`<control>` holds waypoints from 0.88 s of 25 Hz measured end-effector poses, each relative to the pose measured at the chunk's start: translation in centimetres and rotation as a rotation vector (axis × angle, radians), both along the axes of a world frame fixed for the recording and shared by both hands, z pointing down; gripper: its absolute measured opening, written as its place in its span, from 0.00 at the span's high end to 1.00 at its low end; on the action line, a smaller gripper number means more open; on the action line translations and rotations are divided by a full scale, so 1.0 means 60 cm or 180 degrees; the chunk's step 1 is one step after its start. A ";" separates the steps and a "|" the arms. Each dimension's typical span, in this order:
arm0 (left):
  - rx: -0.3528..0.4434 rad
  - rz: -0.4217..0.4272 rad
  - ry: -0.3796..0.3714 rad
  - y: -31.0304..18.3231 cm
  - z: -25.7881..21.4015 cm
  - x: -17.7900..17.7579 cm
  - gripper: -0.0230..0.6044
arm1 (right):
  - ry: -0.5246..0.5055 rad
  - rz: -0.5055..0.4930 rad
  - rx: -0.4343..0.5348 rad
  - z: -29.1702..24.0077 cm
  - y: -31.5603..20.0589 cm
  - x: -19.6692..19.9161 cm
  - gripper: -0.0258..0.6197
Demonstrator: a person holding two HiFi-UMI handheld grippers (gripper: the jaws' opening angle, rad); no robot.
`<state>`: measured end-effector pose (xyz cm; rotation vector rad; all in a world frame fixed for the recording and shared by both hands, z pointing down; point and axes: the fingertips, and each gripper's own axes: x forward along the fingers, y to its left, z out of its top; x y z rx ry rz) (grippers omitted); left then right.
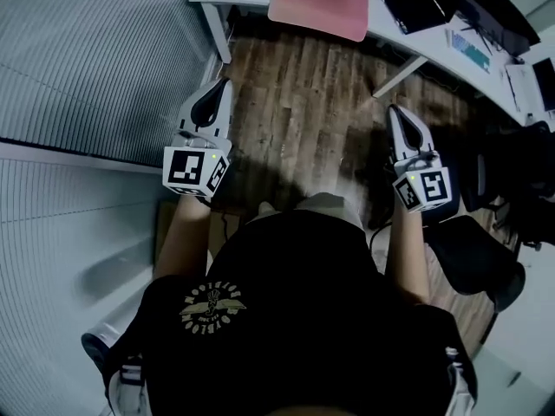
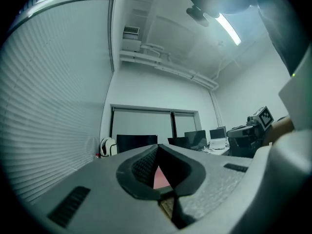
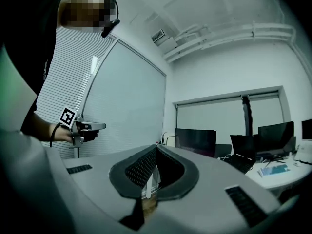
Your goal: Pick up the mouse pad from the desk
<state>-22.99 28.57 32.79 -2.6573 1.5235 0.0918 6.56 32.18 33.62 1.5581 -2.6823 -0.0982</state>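
The pad [image 1: 319, 3], pink, lies on the white table [image 1: 408, 42] by its near edge, toward the left end; the person stands well back from it over the wood floor [image 1: 303, 102]; the left gripper [image 1: 218, 89] and right gripper [image 1: 399, 120] are held level, pointing at the table; each has its jaws closed together, gripping nothing.

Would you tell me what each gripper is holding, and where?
Nothing: the left gripper and right gripper are shut and empty; the mouse pad lies on the desk.
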 end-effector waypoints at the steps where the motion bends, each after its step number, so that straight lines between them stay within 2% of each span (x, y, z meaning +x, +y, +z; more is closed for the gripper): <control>1: -0.0035 0.0017 0.0008 0.000 0.007 -0.003 0.95 | 0.0008 0.0024 -0.0021 0.003 0.006 -0.001 0.96; 11: -0.0275 0.0091 -0.0027 -0.027 0.059 0.001 0.95 | -0.0043 0.0133 -0.0181 0.041 -0.001 0.015 0.96; 18: -0.0446 0.0159 -0.0134 -0.086 0.097 0.043 0.95 | -0.0100 0.0091 -0.0290 0.070 -0.066 0.046 0.96; 22: -0.0437 0.0173 -0.0223 -0.127 0.102 0.072 0.95 | -0.0172 0.0045 -0.0273 0.075 -0.111 0.070 0.96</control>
